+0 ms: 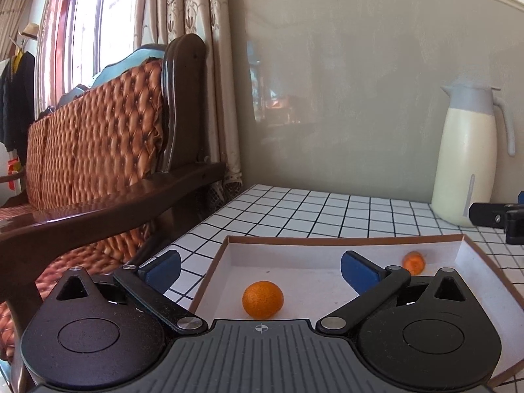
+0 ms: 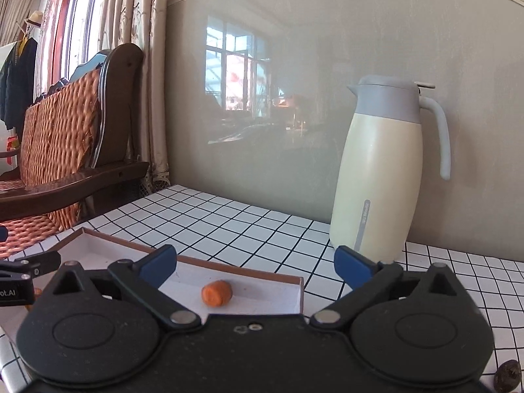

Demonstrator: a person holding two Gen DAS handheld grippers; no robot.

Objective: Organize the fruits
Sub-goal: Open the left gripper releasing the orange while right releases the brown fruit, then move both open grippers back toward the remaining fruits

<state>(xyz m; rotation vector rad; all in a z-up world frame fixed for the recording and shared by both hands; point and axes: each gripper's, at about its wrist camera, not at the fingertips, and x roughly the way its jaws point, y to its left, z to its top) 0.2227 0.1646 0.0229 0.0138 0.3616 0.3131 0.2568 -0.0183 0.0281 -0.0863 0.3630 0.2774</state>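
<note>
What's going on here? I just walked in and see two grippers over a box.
A person is sorting fruit with a hand-held gripper in each hand. Both the left gripper and the right gripper stand open and hold nothing. Two oranges already lie in the box: one orange in front of the left gripper, a smaller orange in front of the right. A dark fruit sits on the table outside the box, and a jug stands by the wall.
</note>
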